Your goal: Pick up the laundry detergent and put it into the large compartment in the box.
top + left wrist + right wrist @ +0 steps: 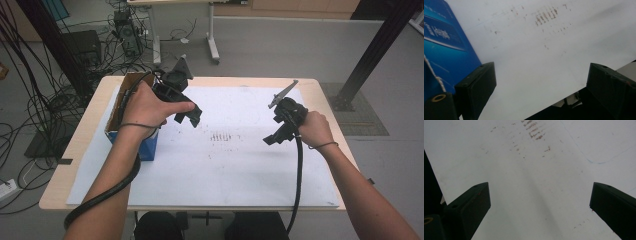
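— Cables sprawl over the grey floor behind that small wooden table [330,100]. What's nearest the tongs?

— An open cardboard box with blue sides [150,149], at the table's left edge on the white sheet [225,170]. The left gripper [189,116] hangs just beside it, above the sheet, jaws spread wide, holding nothing.

— And the other?

— The right gripper [272,136] hovers well apart over the sheet's right half, jaws equally wide, empty. Brownish smudges [223,136] mark the paper between the two.
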`<action>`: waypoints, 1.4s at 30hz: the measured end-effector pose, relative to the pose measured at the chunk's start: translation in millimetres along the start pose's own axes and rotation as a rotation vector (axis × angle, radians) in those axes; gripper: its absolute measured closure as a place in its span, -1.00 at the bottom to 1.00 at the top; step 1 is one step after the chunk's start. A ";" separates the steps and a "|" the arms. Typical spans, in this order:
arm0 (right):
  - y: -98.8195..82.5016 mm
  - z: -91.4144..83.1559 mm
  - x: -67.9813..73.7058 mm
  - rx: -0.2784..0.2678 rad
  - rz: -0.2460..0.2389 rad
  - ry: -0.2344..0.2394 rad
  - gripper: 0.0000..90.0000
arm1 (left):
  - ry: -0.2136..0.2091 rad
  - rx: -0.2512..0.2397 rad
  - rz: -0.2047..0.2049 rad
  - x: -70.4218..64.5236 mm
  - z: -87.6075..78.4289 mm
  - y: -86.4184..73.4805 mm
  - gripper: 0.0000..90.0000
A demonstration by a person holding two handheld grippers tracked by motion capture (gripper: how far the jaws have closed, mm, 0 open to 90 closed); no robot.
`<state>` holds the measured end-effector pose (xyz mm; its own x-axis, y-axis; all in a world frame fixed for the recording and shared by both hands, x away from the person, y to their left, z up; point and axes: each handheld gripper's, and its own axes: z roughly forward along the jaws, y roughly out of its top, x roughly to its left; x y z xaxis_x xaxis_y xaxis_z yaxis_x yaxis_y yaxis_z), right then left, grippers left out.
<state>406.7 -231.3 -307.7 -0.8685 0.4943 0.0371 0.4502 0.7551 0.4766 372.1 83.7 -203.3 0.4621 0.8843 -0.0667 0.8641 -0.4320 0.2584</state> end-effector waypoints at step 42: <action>-0.5 -0.8 0.3 0.002 0.008 -0.006 -0.93 | -0.064 0.049 0.018 -4.6 41.3 -3.1 -0.79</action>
<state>406.1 -231.8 -307.2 -0.8638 0.5027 0.0352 0.4572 0.7524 0.4742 375.6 73.7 -243.6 0.4878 0.8640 -0.1247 0.8637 -0.4569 0.2128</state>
